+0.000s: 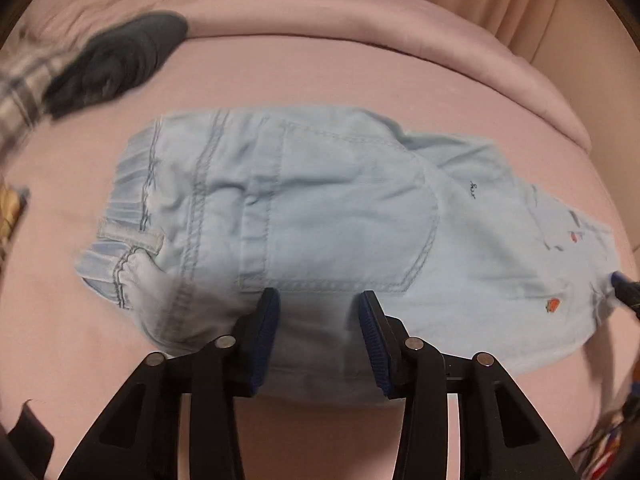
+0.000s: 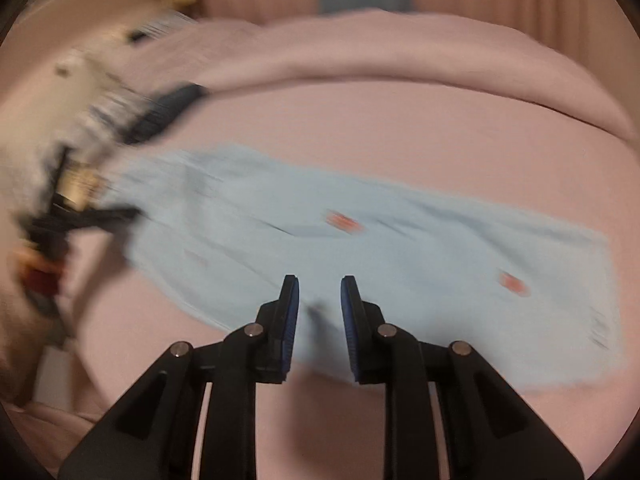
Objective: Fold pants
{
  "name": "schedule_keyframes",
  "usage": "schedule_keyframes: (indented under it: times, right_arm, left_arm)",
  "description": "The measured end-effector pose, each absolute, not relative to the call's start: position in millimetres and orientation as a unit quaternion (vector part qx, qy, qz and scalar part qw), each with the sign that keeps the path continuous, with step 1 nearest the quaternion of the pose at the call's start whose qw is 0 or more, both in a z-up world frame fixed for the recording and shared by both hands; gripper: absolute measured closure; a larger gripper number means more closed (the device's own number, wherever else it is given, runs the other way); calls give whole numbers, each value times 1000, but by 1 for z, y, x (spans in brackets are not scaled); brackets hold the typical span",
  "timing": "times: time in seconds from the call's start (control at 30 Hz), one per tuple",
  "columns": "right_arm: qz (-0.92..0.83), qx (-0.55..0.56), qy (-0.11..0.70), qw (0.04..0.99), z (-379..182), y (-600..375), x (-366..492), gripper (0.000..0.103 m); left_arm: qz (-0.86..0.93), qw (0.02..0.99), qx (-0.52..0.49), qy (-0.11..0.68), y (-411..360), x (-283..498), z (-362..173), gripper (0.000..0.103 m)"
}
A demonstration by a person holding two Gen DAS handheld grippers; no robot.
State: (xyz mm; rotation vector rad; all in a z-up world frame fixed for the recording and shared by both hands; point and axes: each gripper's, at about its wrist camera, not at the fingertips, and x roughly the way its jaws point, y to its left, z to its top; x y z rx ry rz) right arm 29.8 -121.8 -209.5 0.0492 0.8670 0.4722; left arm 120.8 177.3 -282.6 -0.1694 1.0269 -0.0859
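Right now the small light-blue denim pants (image 1: 320, 216) lie flat on the pink bedsheet (image 1: 360, 88), lengthwise across the bed's middle, elastic waistband toward its left side, leg cuffs toward its right, near long edge toward the grippers. They look already doubled leg-on-leg, back pocket up; I judge that from the outline, not certain. Handling, as a judgement: light, thin, soft denim, limp enough to drape and sag when lifted, not slippery, nothing fragible beyond small orange embroidered patches. Thick spots are the gathered waistband and stitched seams, so those are the secure places to pinch; a bite on the single-layer middle would likely just bunch cloth. For a cuffs-to-waist fold I'd take the cuff end at its two corners and carry it over. Left gripper (image 1: 316, 300) hovers over the near edge below the pocket, jaws parted, pads straddling cloth but not pinching it. Right gripper (image 2: 320, 280) sits over the leg section near the near edge, jaws narrowly parted, nothing clamped; that view is motion-blurred. Count: one pair of pants, two grippers, three orange patches at most visible, one dark grey garment (image 1: 116, 64) and one plaid cloth (image 1: 24, 92) heaped at the bed's far-left corner, well apart from the pants.
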Motion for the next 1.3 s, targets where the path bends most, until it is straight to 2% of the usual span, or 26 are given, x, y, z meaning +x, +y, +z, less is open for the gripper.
schedule_keyframes:
  times: [0.03, 0.1, 0.13, 0.17, 0.27, 0.37, 0.43, 0.5, 0.53, 0.7, 0.9, 1.0, 1.13, 1.3]
  right_arm:
    - [242, 26, 424, 872, -217, -112, 34, 81]
    - [229, -21, 508, 830, -261, -88, 54, 81]
    - [221, -37, 519, 825, -272, -84, 54, 81]
    - [224, -40, 498, 837, -267, -84, 53, 78]
    - [240, -20, 535, 810, -254, -88, 69, 75]
    - [288, 42, 504, 813, -229, -83, 86, 69]
    - [304, 77, 491, 813, -218, -76, 108, 65]
    - [318, 120, 482, 807, -211, -61, 139, 64]
    - [318, 130, 482, 806, -210, -54, 158, 64]
    - [320, 143, 536, 768, -221, -15, 227, 64]
    - [336, 144, 628, 687, -248, -18, 234, 65]
    - [373, 138, 635, 662, -255, -22, 205, 66]
    - [401, 70, 634, 658, -268, -8, 177, 66]
    - [393, 158, 623, 658, -277, -18, 194, 65]
  left_arm:
    - [-44, 870, -79, 484, 179, 116, -281, 60]
    - [-41, 872, -71, 482, 183, 105, -277, 60]
    - [-44, 875, -65, 478, 184, 99, -276, 60]
    - [-48, 876, -59, 475, 184, 95, -275, 60]
    - [-64, 877, -54, 473, 190, 84, -264, 59]
    - [-72, 881, -75, 461, 184, 90, -254, 49]
    - [-84, 891, -94, 436, 177, 95, -242, 47]
    - [-101, 896, -112, 418, 176, 105, -231, 38]
    - [-103, 898, -113, 412, 174, 114, -227, 37]
    - [-108, 901, -105, 407, 169, 160, -229, 37]
    - [-51, 886, -82, 454, 187, 179, -273, 37]
    - [-45, 887, -71, 454, 198, 164, -290, 39]
    - [-41, 891, -52, 450, 198, 159, -290, 39]
    - [-35, 891, -52, 450, 193, 164, -289, 39]
